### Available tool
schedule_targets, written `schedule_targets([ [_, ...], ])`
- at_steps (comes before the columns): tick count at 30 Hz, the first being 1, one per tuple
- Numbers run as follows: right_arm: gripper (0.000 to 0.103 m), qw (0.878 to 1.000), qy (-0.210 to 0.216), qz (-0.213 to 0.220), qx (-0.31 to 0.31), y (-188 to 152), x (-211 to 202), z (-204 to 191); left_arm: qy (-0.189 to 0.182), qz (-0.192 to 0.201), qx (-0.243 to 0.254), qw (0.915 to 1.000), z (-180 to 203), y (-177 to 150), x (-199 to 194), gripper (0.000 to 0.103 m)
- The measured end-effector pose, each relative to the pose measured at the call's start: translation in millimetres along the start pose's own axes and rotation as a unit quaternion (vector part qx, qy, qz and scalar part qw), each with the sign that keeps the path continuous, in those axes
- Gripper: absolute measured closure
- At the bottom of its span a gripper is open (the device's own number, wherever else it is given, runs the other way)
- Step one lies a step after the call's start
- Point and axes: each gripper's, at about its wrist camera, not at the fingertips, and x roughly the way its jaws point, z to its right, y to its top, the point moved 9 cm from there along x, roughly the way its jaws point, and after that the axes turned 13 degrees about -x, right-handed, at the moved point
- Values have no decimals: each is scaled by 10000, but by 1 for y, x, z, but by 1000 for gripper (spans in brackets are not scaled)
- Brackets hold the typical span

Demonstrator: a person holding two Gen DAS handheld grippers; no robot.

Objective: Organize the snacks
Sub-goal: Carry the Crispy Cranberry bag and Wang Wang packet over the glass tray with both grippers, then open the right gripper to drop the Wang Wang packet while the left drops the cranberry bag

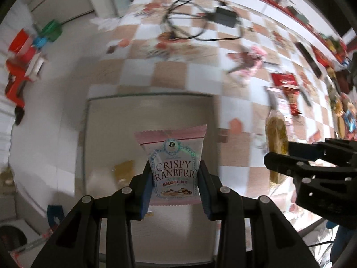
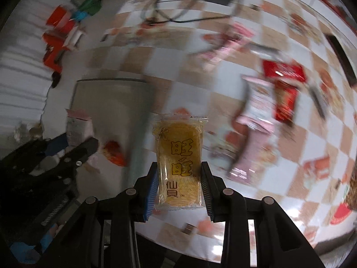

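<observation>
Left tongs (image 1: 176, 176) pinching cranberry packet (image 1: 174, 165), right tongs (image 2: 179, 185) pinching rice cracker (image 2: 178, 158); release low inside grey bin (image 1: 107, 116).

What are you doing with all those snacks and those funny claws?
A person is sorting snacks with two hand-held grippers. The left gripper pinches a pink-and-white cranberry snack packet above a pale grey open box. The right gripper pinches a clear packet of golden rice crackers. More packets lie on the checkered tablecloth.

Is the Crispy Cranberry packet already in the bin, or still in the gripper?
Out: the Crispy Cranberry packet is clamped in the left gripper, hanging above the grey bin.
</observation>
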Motion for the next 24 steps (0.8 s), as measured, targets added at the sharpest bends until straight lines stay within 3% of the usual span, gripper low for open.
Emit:
schedule_targets([
  [7, 65, 9991, 171, -115, -365, 39, 26, -50, 152, -218, -349, 9990, -39, -6, 17, 63],
  [16, 65, 9979, 323, -451, -320, 64, 70, -71, 274, -358, -387, 9982, -57, -15, 34, 60],
  [20, 65, 9971, 272, -647, -299, 69, 86, -73, 349, -368, -410, 9979, -65, -16, 37, 35],
  [21, 64, 9970, 246, -676, -283, 69, 89, -73, 370, -346, -423, 9978, -67, -15, 37, 34],
  [23, 42, 9971, 202, -700, -240, 72, 92, -72, 404, -361, -423, 9976, -70, -14, 38, 33],
  [24, 36, 9973, 167, -686, -216, 74, 94, -72, 416, -374, -417, 9976, -71, -14, 39, 31],
])
